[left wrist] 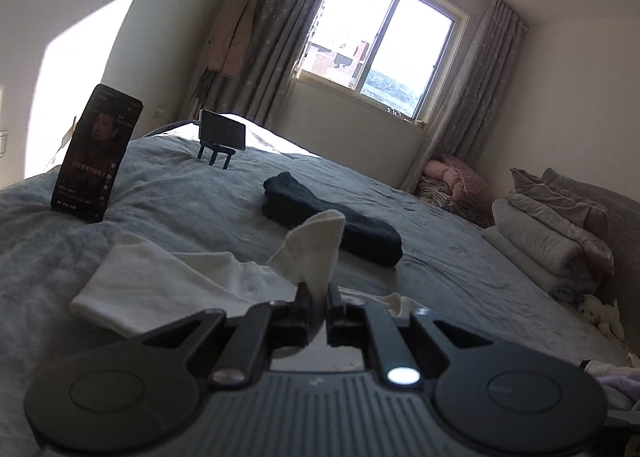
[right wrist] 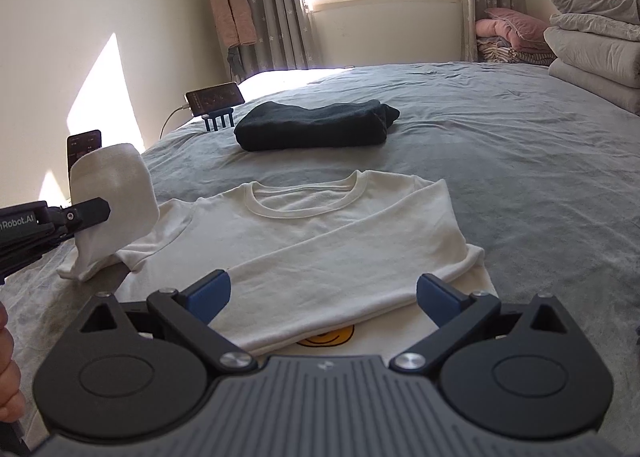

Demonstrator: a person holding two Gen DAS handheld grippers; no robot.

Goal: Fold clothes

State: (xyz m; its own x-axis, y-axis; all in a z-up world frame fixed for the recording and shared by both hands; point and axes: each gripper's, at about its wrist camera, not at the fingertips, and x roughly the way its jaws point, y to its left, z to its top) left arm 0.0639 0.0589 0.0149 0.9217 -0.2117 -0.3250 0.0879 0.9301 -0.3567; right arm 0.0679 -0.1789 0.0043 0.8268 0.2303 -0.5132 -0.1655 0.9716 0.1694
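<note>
White cotton, a sleeve cuff, is pinched tight in the left gripper at nine o'clock of the sweatshirt on the bed. The right gripper hangs spread and empty at six. The thin grip could slip and spoil the fold. No containers here.

White sweatshirt on bed, left gripper pinching sleeve

Sleeve hides most of yellow print; phone half covered.
</note>
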